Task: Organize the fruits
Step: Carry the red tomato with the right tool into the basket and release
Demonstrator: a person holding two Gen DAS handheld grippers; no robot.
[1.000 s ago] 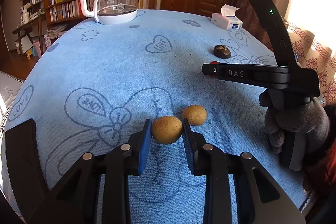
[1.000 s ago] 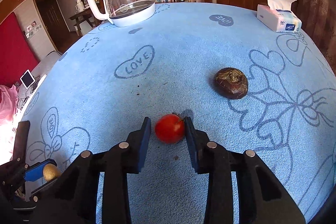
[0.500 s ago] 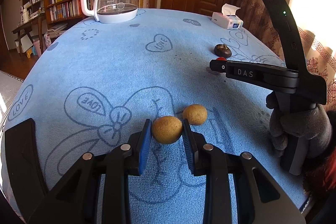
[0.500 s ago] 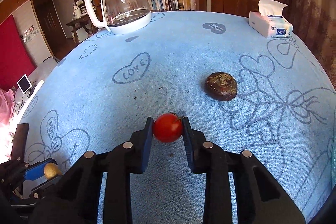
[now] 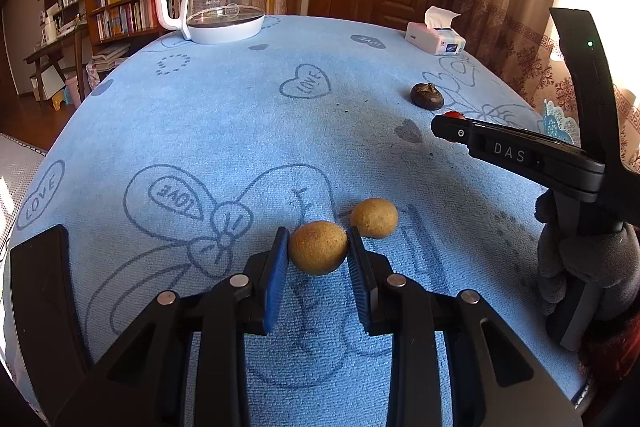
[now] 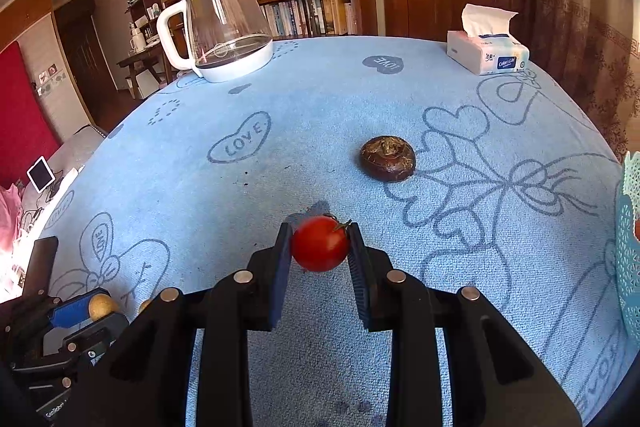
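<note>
Fruits sit in both grippers over the blue cloth (image 5: pixel 240 115). The left gripper (image 5: pixel 318 253) pinches a round brown fruit (image 5: pixel 318 253), just beside a second brown fruit (image 5: pixel 374 218) lying on the cloth. The right gripper (image 6: pixel 320 245) pinches a small red tomato (image 6: pixel 320 243), lifted a little, with a dark water chestnut (image 6: pixel 388 159) further back. A lacy blue basket (image 6: pixel 630 247) shows at the right edge. The tomato is smooth and soft, so a hard squeeze could squash it, and a loose one could let it roll away.
</note>
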